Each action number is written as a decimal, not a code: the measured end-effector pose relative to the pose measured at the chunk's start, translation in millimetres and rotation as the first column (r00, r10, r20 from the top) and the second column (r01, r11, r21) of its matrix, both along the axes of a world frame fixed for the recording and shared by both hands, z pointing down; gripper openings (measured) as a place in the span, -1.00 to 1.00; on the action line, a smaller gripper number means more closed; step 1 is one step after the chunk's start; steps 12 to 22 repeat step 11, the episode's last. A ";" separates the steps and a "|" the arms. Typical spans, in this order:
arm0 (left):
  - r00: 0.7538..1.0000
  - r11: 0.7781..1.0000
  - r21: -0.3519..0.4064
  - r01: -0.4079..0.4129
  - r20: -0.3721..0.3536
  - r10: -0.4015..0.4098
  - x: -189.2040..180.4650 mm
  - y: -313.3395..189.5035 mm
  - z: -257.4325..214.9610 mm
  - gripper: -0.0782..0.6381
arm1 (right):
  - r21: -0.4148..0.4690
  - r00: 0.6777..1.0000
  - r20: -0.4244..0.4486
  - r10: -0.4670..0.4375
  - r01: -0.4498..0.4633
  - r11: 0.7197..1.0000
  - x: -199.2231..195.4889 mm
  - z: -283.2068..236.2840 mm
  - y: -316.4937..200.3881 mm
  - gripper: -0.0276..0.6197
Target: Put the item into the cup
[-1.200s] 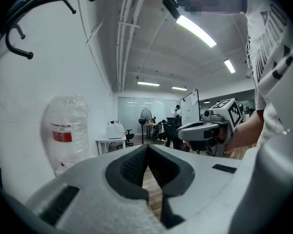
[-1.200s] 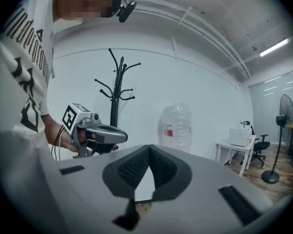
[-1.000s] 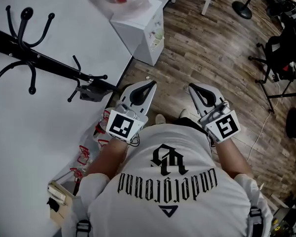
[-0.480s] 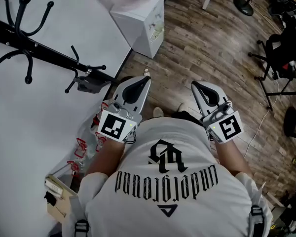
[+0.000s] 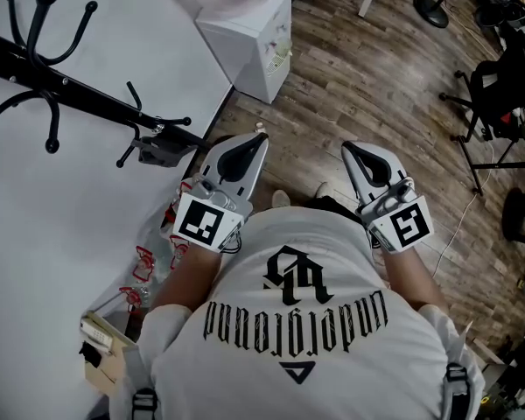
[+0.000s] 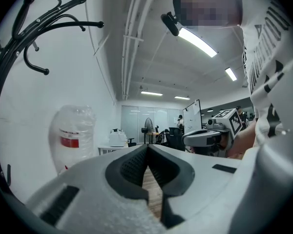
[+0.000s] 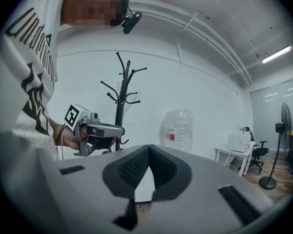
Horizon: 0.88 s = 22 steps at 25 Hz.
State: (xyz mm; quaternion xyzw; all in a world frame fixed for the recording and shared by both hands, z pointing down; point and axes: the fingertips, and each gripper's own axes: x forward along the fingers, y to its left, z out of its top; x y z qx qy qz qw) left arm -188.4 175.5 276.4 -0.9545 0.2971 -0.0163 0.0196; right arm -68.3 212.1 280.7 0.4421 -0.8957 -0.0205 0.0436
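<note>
No cup and no item shows in any view. In the head view I hold both grippers level in front of my white printed shirt, over a wooden floor. My left gripper [image 5: 261,136] points toward the wall side with its jaws together and nothing between them [image 6: 147,148]. My right gripper [image 5: 346,147] sits beside it at about the same height, also shut and empty [image 7: 149,148]. Each gripper shows in the other's view: the right gripper [image 6: 205,138] from the left, and the left gripper [image 7: 118,129] from the right.
A black coat rack [image 5: 79,103] stands by the white wall at left. A white water dispenser [image 5: 249,46] carries a large clear bottle [image 6: 71,138]. Small red-capped bottles [image 5: 149,269] sit near my left side. Black stands and chairs [image 5: 499,94] crowd the right.
My left gripper has shifted a little to the left in the head view. The right gripper has stayed put. Both jaws remain shut.
</note>
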 end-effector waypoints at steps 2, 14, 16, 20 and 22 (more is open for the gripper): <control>1.000 1.000 -0.013 -0.001 0.007 0.001 0.4 -0.6 -0.8 -0.76 | -0.001 1.000 -0.005 0.004 -0.004 1.000 -0.5 1.0 -2.3 -0.90; 1.000 0.999 -0.036 -0.011 0.023 0.012 -4.6 -2.6 -2.8 -0.76 | 0.006 1.000 -0.001 0.007 -0.007 1.000 -13.2 -2.9 -10.5 -0.90; 1.000 0.999 -0.036 -0.011 0.023 0.012 -4.6 -2.6 -2.8 -0.76 | 0.006 1.000 -0.001 0.007 -0.007 1.000 -13.2 -2.9 -10.5 -0.90; 1.000 0.999 -0.036 -0.011 0.023 0.012 -4.6 -2.6 -2.8 -0.76 | 0.006 1.000 -0.001 0.007 -0.007 1.000 -13.2 -2.9 -10.5 -0.90; 1.000 0.999 -0.036 -0.011 0.023 0.012 -4.6 -2.6 -2.8 -0.76 | 0.006 1.000 -0.001 0.007 -0.007 1.000 -13.2 -2.9 -10.5 -0.90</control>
